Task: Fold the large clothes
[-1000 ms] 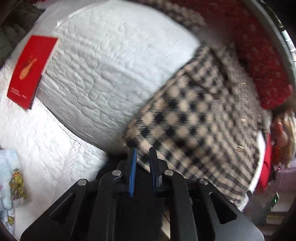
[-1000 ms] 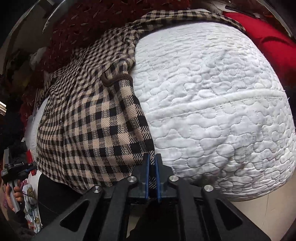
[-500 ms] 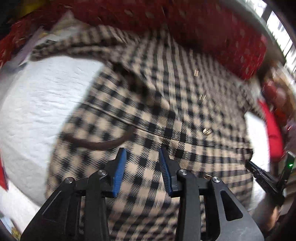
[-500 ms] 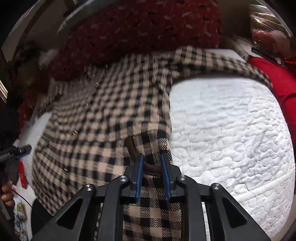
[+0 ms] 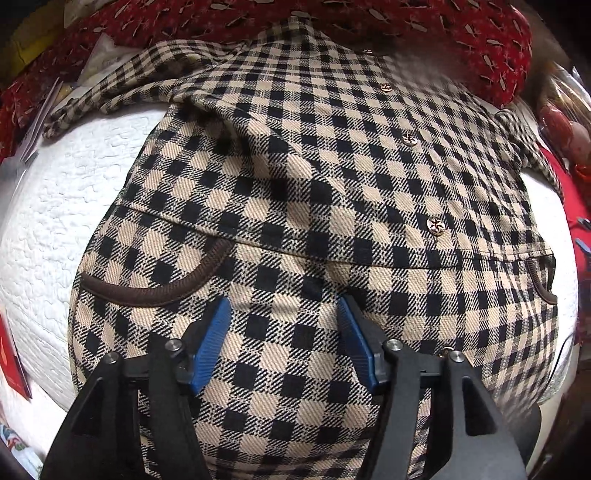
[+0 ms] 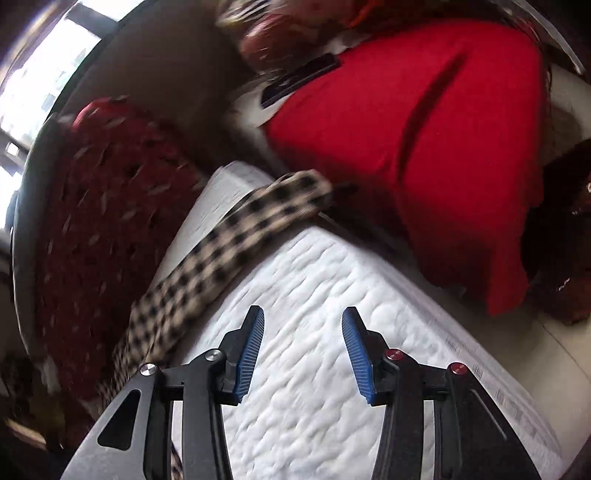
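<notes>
A beige and black checked coat (image 5: 303, 192) with gold buttons and brown pocket trim (image 5: 147, 291) lies spread flat on a white quilted mattress (image 5: 66, 206). My left gripper (image 5: 284, 314) is open and empty, just above the coat's lower front. My right gripper (image 6: 303, 325) is open and empty above bare mattress (image 6: 317, 280). One checked sleeve (image 6: 236, 236) of the coat stretches out to the left of the right gripper, toward the mattress's far corner.
A dark red patterned blanket (image 5: 369, 22) lies beyond the coat, also in the right wrist view (image 6: 99, 221). A bright red cloth (image 6: 424, 129) lies past the mattress's far edge. A red booklet (image 5: 11, 362) sits at the left edge.
Both grippers let go of the coat and opened wide. The left one moved over the coat's front. The right one swung off the coat to bare mattress beside the sleeve.
</notes>
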Motion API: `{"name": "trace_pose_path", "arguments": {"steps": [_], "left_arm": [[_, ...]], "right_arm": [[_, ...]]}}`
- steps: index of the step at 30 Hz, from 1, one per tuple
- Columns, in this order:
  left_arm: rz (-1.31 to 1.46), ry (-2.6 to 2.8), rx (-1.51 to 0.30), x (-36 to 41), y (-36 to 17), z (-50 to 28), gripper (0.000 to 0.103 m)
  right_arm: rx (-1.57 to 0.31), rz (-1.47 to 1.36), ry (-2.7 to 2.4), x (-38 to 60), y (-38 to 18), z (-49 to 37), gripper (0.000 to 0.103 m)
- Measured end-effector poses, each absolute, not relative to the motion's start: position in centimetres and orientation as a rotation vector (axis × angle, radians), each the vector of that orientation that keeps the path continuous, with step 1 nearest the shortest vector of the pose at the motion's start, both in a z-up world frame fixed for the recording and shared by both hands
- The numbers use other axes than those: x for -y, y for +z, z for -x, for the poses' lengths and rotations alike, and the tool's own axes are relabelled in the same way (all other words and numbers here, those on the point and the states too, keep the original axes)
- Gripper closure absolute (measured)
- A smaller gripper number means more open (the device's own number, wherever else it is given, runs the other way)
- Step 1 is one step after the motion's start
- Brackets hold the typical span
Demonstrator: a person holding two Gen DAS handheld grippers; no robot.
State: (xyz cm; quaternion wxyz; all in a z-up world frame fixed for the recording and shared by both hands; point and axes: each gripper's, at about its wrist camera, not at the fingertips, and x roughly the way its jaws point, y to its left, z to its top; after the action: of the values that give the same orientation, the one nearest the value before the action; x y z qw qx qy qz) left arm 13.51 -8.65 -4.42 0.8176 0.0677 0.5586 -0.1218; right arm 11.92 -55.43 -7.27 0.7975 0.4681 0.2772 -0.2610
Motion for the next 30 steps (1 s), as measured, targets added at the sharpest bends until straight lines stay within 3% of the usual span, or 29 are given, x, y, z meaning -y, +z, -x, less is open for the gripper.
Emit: {"name": "trace_pose_path", "arguments": {"steps": [3, 5, 9, 10, 12, 13, 22, 30], "left_arm": [[-0.099, -0.264, -1.221, 8.8, -4.4, -13.8, 0.044], [-0.033, -0.288, -1.242, 9.0, -4.1, -14.8, 0.044], [0.028, -0.338, -1.234, 10.3, -2.6, -16.1, 0.044], [0.025, -0.349, -1.223, 10.8, -2.1, -16.5, 0.044], [0.011, -0.370, -1.184, 12.0, -1.2, -17.5, 0.044], [0.003, -0.375, -1.158, 12.6, -0.7, -18.3, 0.044], [0.100, -0.360, -1.227, 12.3, -4.0, -22.0, 0.044], [0.190, -0.443, -1.248, 10.5, -3.2, -20.7, 0.044]], "right_arm": [[-0.519, -1.195, -0.527, 59.8, -9.8, -13.7, 0.055], [-0.472, -1.267, -0.512, 61.4, -11.0, -15.2, 0.046], [-0.424, -1.360, -0.489, 63.3, -13.0, -18.8, 0.045], [-0.403, -1.371, -0.474, 63.4, -13.0, -19.6, 0.049], [-0.345, -1.343, -0.447, 63.5, -12.6, -19.7, 0.087], [-0.325, -1.301, -0.444, 63.4, -11.7, -19.6, 0.099], [-0.280, -1.000, -0.447, 60.0, -0.8, -18.2, 0.102], [-0.330, -0.955, -0.309, 50.2, 4.0, -18.4, 0.101]]}}
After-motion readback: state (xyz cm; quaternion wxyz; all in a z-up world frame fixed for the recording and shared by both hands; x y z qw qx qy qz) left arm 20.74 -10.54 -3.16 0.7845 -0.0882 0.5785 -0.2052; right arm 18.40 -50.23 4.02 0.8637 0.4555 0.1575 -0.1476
